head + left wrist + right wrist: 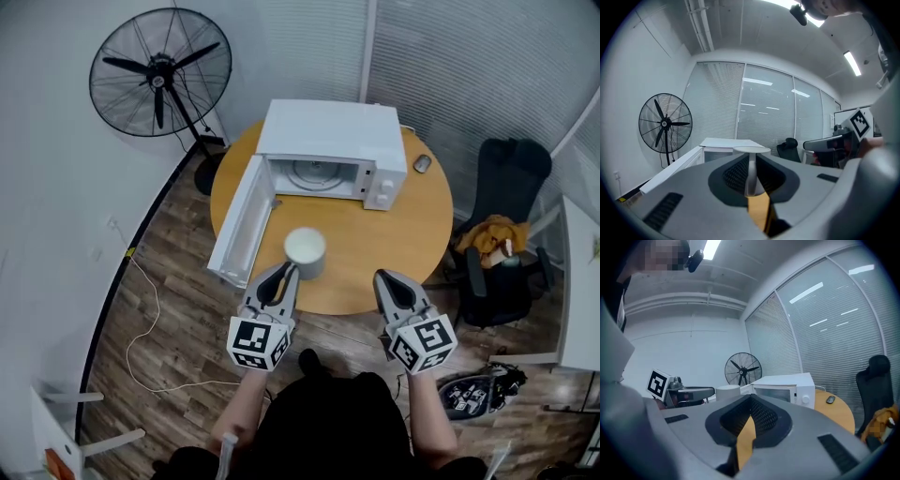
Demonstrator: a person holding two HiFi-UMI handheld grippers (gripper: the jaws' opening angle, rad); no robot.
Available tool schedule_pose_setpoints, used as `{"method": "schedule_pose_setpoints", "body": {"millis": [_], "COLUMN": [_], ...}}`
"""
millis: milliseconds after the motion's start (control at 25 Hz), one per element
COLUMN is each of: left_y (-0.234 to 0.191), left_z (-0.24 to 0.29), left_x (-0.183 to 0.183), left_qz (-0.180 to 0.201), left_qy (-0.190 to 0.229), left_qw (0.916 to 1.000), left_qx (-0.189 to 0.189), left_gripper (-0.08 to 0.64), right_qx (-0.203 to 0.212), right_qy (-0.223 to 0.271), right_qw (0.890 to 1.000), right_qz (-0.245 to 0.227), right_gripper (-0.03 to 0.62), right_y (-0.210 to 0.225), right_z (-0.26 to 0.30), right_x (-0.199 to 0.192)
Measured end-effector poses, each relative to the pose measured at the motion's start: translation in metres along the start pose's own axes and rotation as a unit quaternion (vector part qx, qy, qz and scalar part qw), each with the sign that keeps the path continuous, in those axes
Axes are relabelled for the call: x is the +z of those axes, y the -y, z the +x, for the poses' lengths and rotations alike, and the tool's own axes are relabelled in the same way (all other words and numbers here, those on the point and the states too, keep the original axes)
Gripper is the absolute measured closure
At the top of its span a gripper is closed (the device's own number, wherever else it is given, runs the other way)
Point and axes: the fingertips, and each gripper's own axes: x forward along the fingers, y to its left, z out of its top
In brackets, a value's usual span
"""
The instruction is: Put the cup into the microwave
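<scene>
A white cup (305, 251) with a side handle is over the front part of the round wooden table (384, 239). My left gripper (289, 270) is shut on the cup's handle (750, 174), and the cup's rim (751, 150) shows just past the jaws. The white microwave (333, 131) stands at the back of the table with its door (241, 220) swung open to the left and the turntable visible inside. My right gripper (384, 276) hangs over the table's front edge to the right of the cup, shut with nothing in it (750, 400).
A computer mouse (422, 163) lies right of the microwave. A standing fan (159, 73) is at the back left, and a black office chair (506, 187) with an orange cloth is to the right. A white cable runs over the wooden floor on the left.
</scene>
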Motion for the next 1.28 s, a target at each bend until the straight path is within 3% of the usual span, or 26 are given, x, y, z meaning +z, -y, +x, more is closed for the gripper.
{"method": "schedule_pose_setpoints", "body": {"millis": [440,840,1280], "left_y": [-0.029,-0.045,-0.061], "left_z": [0.016,0.072,0.150], "left_x": [-0.014,-0.034,-0.037], "left_qz": [-0.012,-0.025,-0.026], "left_qy": [-0.005,-0.023,-0.026], "left_qw": [0.9996,0.9994,0.9988], "left_qx": [-0.023,-0.005,0.034], "left_gripper": [0.518,0.518,0.518], "right_qx": [-0.017,0.001,0.055], "right_qy": [-0.023,-0.034,-0.039], "right_qw": [1.000,0.999,0.998], "right_qz": [0.007,0.017,0.014], "right_gripper": [0.583,0.583,0.583], "right_y": [-0.012,0.031,0.094], "right_z": [0.024,0.062,0.120], "right_x": [-0.017,-0.020,-0.004]}}
